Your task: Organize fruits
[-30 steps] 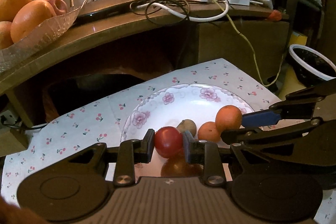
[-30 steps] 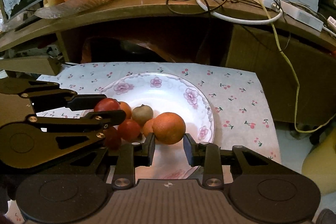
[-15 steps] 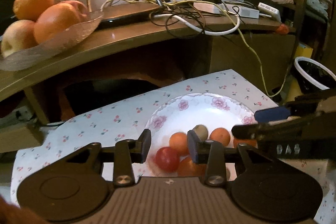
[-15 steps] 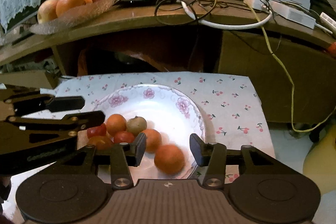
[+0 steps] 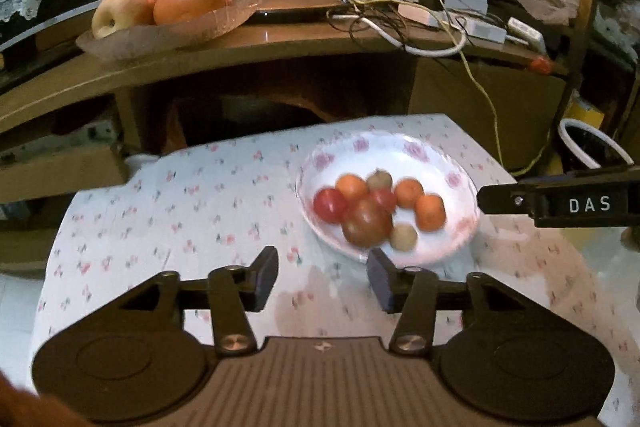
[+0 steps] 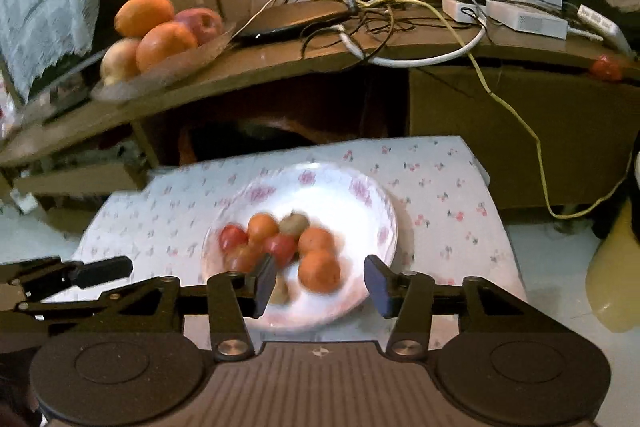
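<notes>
A white flowered plate (image 5: pixel 432 151) (image 6: pixel 360 195) sits on a cherry-print cloth (image 5: pixel 180 207) and holds several small fruits: red tomatoes (image 5: pixel 330 205), oranges (image 5: pixel 430 213) (image 6: pixel 319 271) and brownish kiwis (image 5: pixel 404 237). My left gripper (image 5: pixel 322 279) is open and empty, pulled back near the plate's front-left edge. My right gripper (image 6: pixel 320 285) is open and empty, above the plate's near rim, with an orange seen between its fingers. The right gripper's side shows in the left wrist view (image 5: pixel 560 203); the left gripper's shows in the right wrist view (image 6: pixel 72 279).
A wooden shelf (image 5: pixel 280 43) behind carries a glass dish (image 5: pixel 168 31) of large oranges and apples, a router and tangled cables (image 5: pixel 380 15). A yellow cable (image 6: pixel 532 147) hangs down at the right. A dark white-rimmed bowl (image 5: pixel 592 147) stands at the far right.
Both grippers have let go of their fruits, a tomato and an orange, onto the plate, opened wider and pulled back and up from it.
</notes>
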`<state>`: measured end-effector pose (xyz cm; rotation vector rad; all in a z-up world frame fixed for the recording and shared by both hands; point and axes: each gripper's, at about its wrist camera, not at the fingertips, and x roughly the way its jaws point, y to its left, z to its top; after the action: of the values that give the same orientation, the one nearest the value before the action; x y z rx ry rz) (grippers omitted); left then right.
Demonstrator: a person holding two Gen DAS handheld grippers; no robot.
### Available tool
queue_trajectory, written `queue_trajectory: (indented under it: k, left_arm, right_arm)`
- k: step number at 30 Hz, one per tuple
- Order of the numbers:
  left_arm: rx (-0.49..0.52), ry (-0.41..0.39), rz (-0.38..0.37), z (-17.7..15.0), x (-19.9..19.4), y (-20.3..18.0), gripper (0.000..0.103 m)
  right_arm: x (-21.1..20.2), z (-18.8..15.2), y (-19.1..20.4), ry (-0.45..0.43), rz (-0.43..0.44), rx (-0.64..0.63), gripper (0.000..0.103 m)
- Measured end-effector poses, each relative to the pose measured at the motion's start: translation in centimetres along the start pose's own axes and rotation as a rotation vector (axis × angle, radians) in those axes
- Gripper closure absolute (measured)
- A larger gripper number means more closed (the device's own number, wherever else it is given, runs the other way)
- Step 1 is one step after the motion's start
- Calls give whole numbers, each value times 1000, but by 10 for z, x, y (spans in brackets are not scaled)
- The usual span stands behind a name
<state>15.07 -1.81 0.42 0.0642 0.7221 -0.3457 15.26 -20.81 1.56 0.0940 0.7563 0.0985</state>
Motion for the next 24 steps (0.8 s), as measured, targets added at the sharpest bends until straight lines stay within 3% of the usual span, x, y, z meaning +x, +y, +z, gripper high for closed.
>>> queue_trajectory:
  k: [12,18,24]
  left_arm:
    - [-10,-40,85,-37,-50,-23,13]
    - [1,-73,124,-45,-69,-28,1]
    - [16,-110,164,-53,-88,-33,0]
  right_arm:
    - [-52,-57,12,33,-48,-21,48]
    - [-68,-72,18,33,-51,-11,47]
    - [-83,-83,21,19,-60,-1,46]
